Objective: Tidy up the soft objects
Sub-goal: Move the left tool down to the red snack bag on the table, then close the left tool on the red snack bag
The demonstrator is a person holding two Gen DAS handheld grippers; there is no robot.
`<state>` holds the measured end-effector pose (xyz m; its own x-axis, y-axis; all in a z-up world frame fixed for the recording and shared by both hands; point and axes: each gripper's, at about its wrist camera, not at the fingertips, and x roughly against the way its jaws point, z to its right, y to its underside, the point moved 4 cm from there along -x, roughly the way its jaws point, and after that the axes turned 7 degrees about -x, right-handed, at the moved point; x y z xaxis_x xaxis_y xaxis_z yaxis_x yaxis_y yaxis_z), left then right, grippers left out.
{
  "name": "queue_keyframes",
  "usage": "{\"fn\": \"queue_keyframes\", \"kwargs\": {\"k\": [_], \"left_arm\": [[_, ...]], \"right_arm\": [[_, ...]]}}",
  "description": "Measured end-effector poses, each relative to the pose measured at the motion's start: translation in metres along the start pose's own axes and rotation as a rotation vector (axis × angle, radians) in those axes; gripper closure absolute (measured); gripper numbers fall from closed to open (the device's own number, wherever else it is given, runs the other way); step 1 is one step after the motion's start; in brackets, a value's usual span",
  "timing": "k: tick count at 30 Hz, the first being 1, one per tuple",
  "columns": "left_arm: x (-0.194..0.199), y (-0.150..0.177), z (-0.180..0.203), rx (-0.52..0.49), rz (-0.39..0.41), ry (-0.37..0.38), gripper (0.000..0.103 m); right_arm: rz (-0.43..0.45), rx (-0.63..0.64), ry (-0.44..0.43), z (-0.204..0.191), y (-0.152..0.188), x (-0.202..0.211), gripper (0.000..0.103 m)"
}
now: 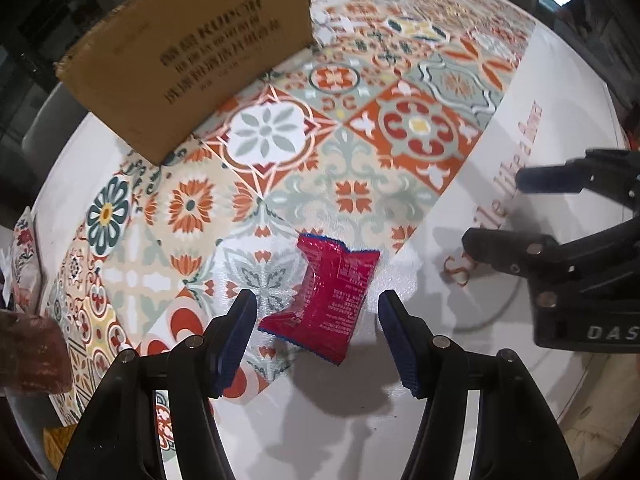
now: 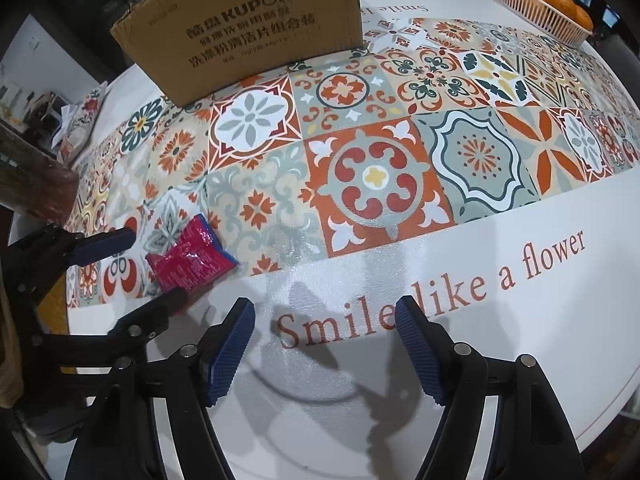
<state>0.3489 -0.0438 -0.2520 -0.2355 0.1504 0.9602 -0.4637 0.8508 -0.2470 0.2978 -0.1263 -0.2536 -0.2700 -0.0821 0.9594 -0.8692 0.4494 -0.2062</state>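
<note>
A red foil snack packet (image 1: 328, 296) with blue edges lies flat on the patterned tablecloth (image 1: 280, 152). My left gripper (image 1: 316, 304) hangs open just above it, one blue pad on each side and neither touching. The right wrist view shows the same packet (image 2: 188, 258) at lower left, between the left gripper's fingers (image 2: 104, 246). My right gripper (image 2: 324, 312) is open over the white cloth with the "Smile like a flower" print, nothing between its pads. In the left wrist view it appears at the right edge (image 1: 504, 208).
A brown cardboard box (image 2: 248, 28) stands at the back of the table. A basket of oranges (image 2: 548, 0) sits at the far right corner. A floral pouch (image 2: 84, 120) lies at the left edge, with a reddish-brown object (image 1: 32, 356) near it.
</note>
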Motion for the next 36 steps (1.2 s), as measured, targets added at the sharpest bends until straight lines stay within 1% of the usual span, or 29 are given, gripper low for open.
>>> {"fn": "queue_keyframes", "kwargs": {"k": [4,7,16,19,20,21,24,32,36], "left_arm": [[-0.013,0.001,0.002,-0.019,-0.022,0.019,0.041],[-0.023,0.001,0.003,-0.022,-0.037,0.02,0.041],[-0.038,-0.003,0.003,0.02,-0.041,0.014,0.042],[-0.04,-0.002,0.001,0.054,-0.034,0.018,0.048],[-0.039,-0.002,0.0,0.066,-0.032,0.019,0.054],[-0.039,-0.002,0.0,0.079,-0.027,0.024,0.062],[-0.039,0.003,-0.005,0.132,-0.014,0.019,0.065],[-0.029,0.022,-0.009,0.311,0.034,0.007,0.068],[-0.016,0.031,-0.014,0.43,0.065,0.004,0.069]], "right_arm": [[-0.023,0.007,0.006,-0.001,0.001,-0.007,0.029],[-0.039,0.006,0.013,-0.001,0.002,-0.011,0.029],[-0.052,0.004,0.029,0.002,0.0,-0.02,0.029],[-0.054,0.006,0.031,0.002,0.0,-0.022,0.029],[-0.054,0.006,0.031,0.002,0.0,-0.022,0.029],[-0.054,0.006,0.029,0.002,0.0,-0.022,0.029],[-0.049,0.01,0.027,0.004,-0.001,-0.022,0.029],[-0.019,0.053,0.011,0.004,-0.005,-0.016,0.029],[0.0,0.083,0.001,0.002,-0.01,-0.011,0.029]]}}
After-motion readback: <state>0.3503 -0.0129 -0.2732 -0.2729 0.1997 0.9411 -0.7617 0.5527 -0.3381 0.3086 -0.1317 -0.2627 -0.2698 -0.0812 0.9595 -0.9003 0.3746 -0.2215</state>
